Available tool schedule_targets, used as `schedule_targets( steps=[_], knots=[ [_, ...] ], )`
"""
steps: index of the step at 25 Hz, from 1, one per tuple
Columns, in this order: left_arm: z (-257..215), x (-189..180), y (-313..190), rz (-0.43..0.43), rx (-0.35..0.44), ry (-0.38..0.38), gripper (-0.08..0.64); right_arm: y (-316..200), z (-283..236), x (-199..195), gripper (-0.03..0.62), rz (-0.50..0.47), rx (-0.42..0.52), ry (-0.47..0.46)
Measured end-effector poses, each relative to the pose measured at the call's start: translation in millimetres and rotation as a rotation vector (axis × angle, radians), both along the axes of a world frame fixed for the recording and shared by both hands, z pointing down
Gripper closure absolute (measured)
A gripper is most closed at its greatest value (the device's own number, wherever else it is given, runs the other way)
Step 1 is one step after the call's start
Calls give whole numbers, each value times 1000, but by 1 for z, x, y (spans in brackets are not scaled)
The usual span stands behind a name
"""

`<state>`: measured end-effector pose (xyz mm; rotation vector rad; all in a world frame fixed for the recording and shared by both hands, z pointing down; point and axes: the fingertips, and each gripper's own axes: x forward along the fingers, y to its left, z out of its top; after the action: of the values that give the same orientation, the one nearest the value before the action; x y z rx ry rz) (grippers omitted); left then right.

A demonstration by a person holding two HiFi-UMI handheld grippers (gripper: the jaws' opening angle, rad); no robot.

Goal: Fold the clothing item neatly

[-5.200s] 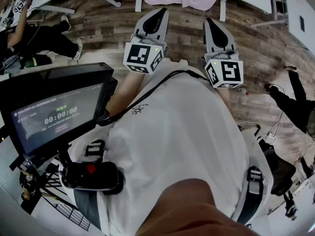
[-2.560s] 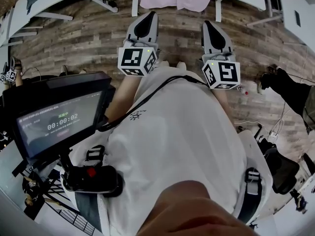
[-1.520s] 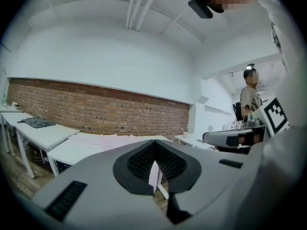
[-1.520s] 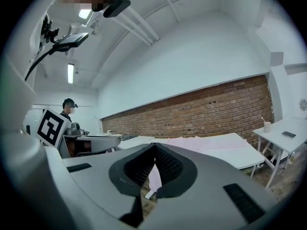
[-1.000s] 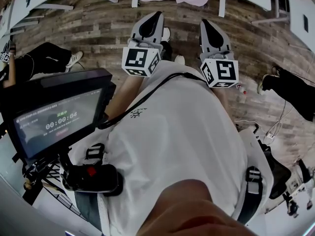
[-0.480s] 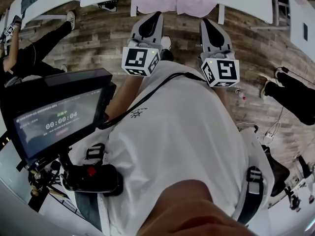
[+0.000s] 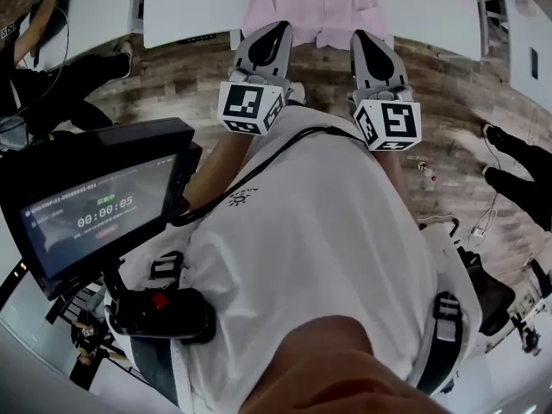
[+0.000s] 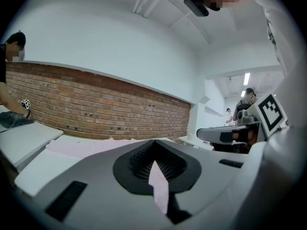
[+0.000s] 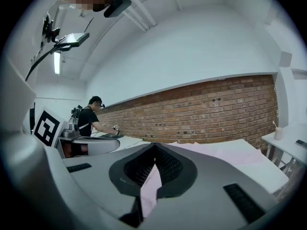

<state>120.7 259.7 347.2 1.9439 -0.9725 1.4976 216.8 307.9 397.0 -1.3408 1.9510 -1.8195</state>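
While spread flat over the smooth white surface (image 7: 190, 7), pale pink clothing item (image 7: 323, 7), soft and matte, faintly creased, near hem drooping just past the rim. Close in front of the clothing item, left gripper (image 7: 278, 29) and right gripper (image 7: 363, 40): grey moulded shells tapering to black ribbed pads, jaws pressed together on nothing, pink showing only through the slot behind the tips. Below the clothing item, grey-brown wood-plank floor (image 7: 172, 84). Beyond the clothing item, rough red brick wall (image 8: 96, 109).
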Motion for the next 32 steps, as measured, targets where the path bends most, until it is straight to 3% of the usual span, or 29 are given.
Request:
schedule_targets(
  steps=[17,27,32],
  knots=[
    [-2,16,7,36,-19,34,558,0,-9,2,589,3,-2,11],
    [10,34,11,34,-47,109,558,-6,-5,0,589,-12,19,35],
    [16,50,24,76,-89,143,558,1,-7,2,589,-13,-7,57]
  ],
)
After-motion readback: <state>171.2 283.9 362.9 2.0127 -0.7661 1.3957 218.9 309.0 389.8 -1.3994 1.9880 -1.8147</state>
